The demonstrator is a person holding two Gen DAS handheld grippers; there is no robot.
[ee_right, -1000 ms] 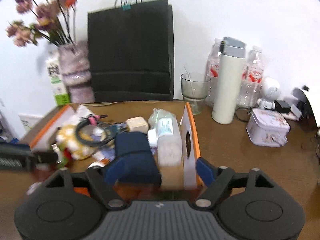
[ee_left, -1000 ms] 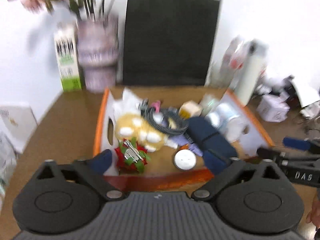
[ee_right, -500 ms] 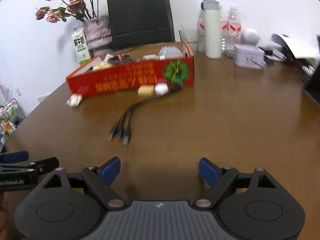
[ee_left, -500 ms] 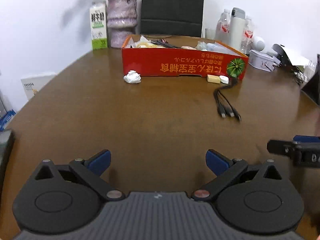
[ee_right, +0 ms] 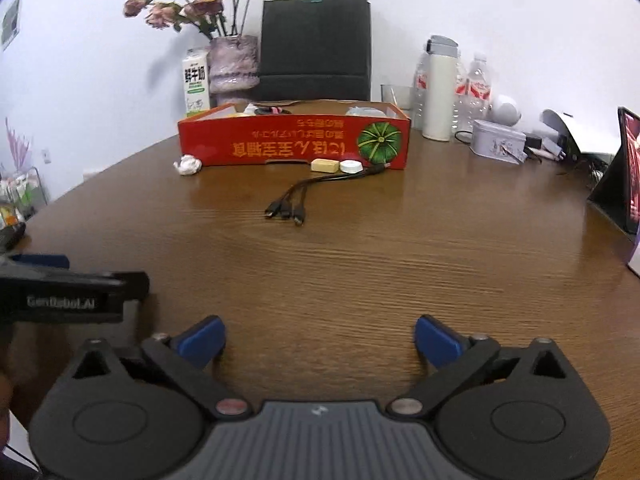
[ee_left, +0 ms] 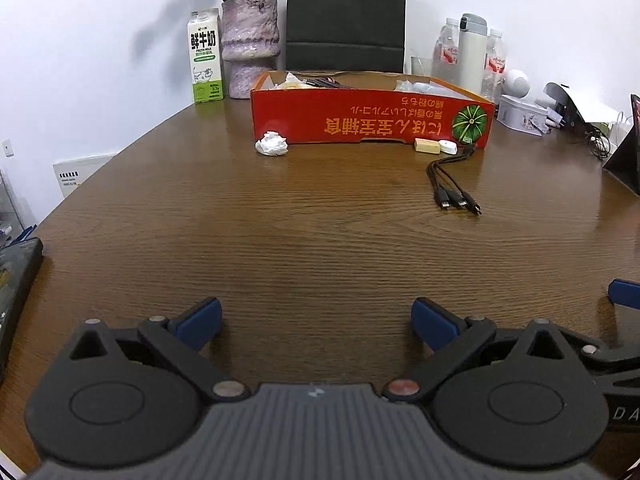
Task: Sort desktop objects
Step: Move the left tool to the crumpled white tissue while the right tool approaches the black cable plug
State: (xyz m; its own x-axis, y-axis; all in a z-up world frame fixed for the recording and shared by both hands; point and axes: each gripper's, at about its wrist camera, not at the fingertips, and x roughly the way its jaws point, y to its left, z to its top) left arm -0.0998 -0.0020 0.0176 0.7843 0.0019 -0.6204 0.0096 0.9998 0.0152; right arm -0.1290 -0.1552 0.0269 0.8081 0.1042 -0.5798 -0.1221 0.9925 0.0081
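A red cardboard box (ee_left: pixel 368 124) (ee_right: pixel 294 144) holding several items stands at the far side of the brown table (ee_left: pixel 304 232). In front of it lie a crumpled white paper ball (ee_left: pixel 272 144) (ee_right: pixel 187 165), a yellow eraser (ee_left: pixel 427 145) (ee_right: pixel 325 165), a white round cap (ee_left: pixel 447 146) (ee_right: pixel 351 166) and a black multi-head cable (ee_left: pixel 450 188) (ee_right: pixel 304 196). My left gripper (ee_left: pixel 316 318) is open over bare table near the front edge, nothing between its fingers. My right gripper (ee_right: pixel 318 338) is beside it, its jaws opening wide, empty too. All objects lie well ahead of both.
Behind the box stand a milk carton (ee_left: pixel 205 62), a vase with dried flowers (ee_left: pixel 249 46), a black paper bag (ee_left: pixel 346 16), a white flask (ee_left: pixel 472 54), water bottles and a tin (ee_left: pixel 520 114). A dark screen (ee_right: pixel 624 168) leans at the right. A dark object (ee_left: pixel 16 276) lies at the left edge.
Both grippers have pulled back from over the red box to low above the table near its front edge. The right gripper's jaws have widened. In the last half second the left barely moved.
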